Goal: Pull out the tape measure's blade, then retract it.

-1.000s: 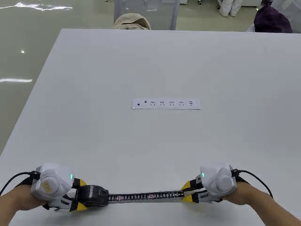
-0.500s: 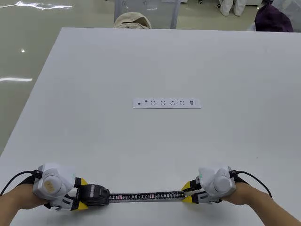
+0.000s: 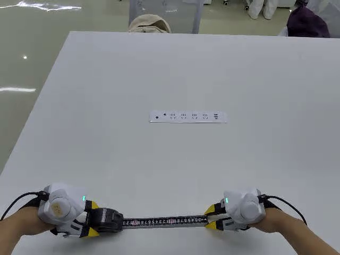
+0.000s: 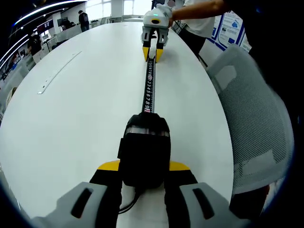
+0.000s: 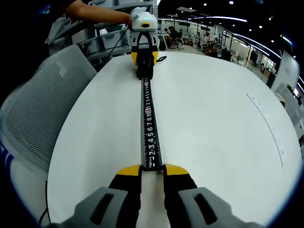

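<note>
1. Black tape measure case (image 4: 145, 152) sits clamped in the left gripper (image 3: 93, 219), near the white table (image 3: 159, 69) front edge
2. And the right gripper (image 3: 209, 218) pinches the blade (image 3: 164, 221) by its tip, blade stretched straight between them
3. A power strip (image 3: 187, 117) lies well beyond

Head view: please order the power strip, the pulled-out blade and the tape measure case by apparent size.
1. Power strip and blade: about alike; strip lies farther, so unranked.
2. Tape measure case: smallest.
</note>
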Demonstrator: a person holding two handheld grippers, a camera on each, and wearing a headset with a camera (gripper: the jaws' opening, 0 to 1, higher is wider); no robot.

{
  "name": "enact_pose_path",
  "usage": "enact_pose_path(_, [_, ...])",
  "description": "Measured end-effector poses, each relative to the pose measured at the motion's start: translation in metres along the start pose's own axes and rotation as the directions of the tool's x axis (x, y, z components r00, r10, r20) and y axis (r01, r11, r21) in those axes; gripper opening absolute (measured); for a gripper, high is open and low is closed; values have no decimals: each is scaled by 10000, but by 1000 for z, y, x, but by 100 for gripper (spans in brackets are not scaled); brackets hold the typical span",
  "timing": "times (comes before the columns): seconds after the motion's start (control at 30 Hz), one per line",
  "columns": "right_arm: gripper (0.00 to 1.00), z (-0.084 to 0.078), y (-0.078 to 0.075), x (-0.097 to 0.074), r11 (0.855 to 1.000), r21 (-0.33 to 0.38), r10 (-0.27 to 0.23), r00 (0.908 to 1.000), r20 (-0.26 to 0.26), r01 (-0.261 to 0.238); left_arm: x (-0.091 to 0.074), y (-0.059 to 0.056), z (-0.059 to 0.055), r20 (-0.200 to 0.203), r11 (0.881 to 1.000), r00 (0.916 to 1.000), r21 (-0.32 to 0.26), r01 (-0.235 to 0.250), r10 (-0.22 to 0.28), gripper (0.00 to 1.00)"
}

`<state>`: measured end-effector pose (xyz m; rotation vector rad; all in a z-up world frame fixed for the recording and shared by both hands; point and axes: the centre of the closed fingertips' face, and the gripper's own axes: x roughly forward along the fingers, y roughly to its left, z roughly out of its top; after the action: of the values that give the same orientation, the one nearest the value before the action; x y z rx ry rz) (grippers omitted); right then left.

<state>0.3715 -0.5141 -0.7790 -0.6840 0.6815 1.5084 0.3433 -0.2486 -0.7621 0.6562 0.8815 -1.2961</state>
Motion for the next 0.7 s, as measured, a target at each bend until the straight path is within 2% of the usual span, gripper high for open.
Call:
enact_pose_path(0.33, [26, -1, -1, 0, 10000, 46, -78, 10000, -21, 78, -1, 0, 2, -51, 10000, 10000, -19, -32, 32, 32])
enact_pose_path(0.47, [28, 1, -1, -3, 9998, 80, -203, 9998, -14, 203, -2, 5, 1, -82, 9998, 9997, -19, -209, 209, 37])
enact_pose_path(0.53, [29, -1, -2, -3, 9996, 102, -270, 9996, -16, 270, -4, 5, 1, -116, 9998, 9997, 28, -221, 221, 37])
enact_pose_path(0.63, [31, 0, -2, -6, 9992, 184, -344, 9994, 11, 344, -6, 6, -1, -124, 9995, 9995, -77, -295, 294, 38])
enact_pose_path(0.7, [32, 0, -1, -7, 9990, 218, -385, 9993, 13, 384, -10, 5, 1, 7, 9990, 9994, -274, -354, 355, 38])
